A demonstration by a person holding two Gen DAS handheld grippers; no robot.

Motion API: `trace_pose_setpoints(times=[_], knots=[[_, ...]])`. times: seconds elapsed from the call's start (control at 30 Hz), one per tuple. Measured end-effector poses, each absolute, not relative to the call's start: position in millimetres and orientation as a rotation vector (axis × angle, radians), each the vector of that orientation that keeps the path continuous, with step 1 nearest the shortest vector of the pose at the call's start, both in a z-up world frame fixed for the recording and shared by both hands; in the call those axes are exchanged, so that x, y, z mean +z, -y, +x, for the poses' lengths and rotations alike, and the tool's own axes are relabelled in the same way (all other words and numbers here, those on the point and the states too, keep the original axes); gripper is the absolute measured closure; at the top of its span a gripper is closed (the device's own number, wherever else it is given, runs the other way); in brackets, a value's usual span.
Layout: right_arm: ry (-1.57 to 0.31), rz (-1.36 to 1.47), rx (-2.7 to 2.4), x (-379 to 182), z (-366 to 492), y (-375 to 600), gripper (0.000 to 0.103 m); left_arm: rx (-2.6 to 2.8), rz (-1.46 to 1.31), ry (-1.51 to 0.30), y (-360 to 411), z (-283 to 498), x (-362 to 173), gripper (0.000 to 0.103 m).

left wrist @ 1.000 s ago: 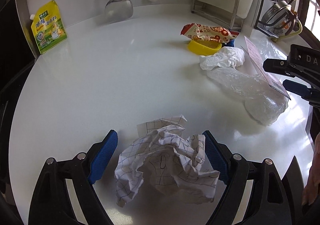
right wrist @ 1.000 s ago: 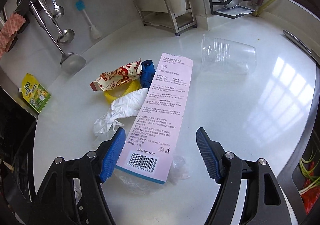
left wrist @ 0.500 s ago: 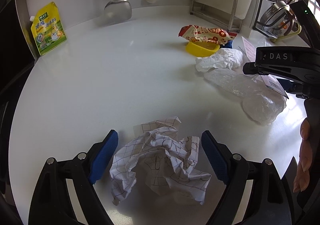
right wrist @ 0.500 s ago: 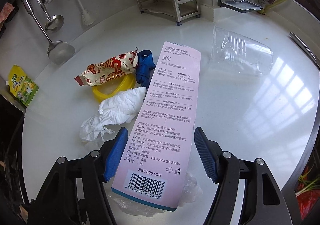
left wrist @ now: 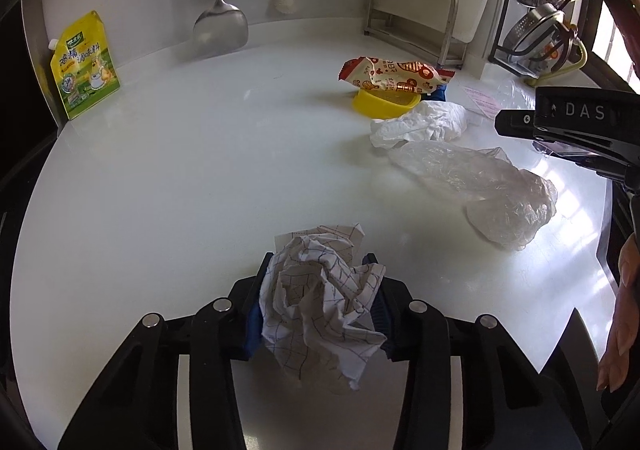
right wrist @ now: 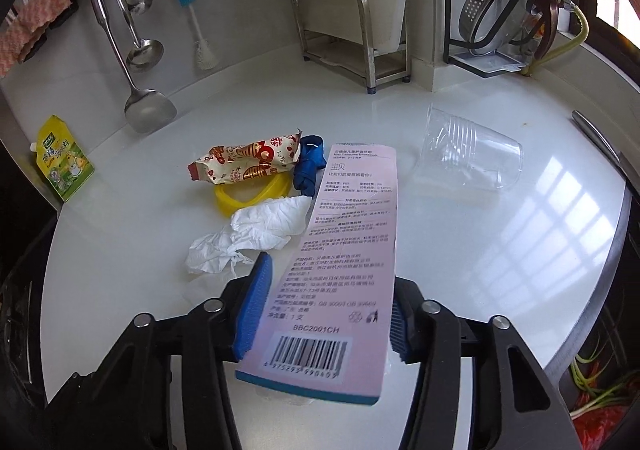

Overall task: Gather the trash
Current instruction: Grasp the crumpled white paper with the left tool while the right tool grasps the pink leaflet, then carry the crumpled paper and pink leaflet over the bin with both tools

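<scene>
Claws just closing — left claw (left wrist: 318, 302) pinches crumpled gridded paper (left wrist: 320, 302); right claw (right wrist: 324, 314) pinches stiff pink card (right wrist: 344, 250).

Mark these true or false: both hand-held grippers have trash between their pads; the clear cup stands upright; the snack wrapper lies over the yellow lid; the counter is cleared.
1. The left hand-held gripper is closed on the crumpled grid paper: true.
2. The right hand-held gripper grips the pink packaging card: true.
3. The clear plastic cup stands upright: false, it lies on its side.
4. The snack wrapper rests over the yellow lid: true.
5. The counter is cleared: false, a crumpled tissue and other trash remain.
</scene>
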State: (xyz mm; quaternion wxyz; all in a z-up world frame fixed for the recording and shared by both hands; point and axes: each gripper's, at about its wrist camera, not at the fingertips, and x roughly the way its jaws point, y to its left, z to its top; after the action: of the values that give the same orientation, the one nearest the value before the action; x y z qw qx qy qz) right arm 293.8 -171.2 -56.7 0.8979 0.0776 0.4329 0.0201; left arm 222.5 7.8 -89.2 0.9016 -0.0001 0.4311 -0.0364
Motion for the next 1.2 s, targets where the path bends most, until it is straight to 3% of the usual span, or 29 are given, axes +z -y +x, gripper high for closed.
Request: trace_pose_setpoints(times=[0.03,0.17,0.3,0.6,0.67,1.2], knots=[[-0.899,0.156,0.047,-56,291,171,0.074,-0.078,-0.002,-0.887,-8,222,-89,0.062],[-0.900,0.166,0.056,-57,283,176,0.075,-0.081,0.005,-0.875,-8,219,-87,0.063],[-0.905,0.203,0.077,-60,279,183,0.083,-0.082,0.009,-0.861,-8,216,-84,0.063],[-0.941,0.231,0.138,-63,287,187,0.084,-0.097,0.006,-0.861,-7,214,-84,0.063],[-0.932,0.210,0.133,-62,287,185,0.089,-0.098,0.002,-0.862,-8,215,-84,0.063],[-0.761,0.150,0.101,-27,255,186,0.093,-0.111,-0.012,-0.813,-13,208,-68,0.063]])
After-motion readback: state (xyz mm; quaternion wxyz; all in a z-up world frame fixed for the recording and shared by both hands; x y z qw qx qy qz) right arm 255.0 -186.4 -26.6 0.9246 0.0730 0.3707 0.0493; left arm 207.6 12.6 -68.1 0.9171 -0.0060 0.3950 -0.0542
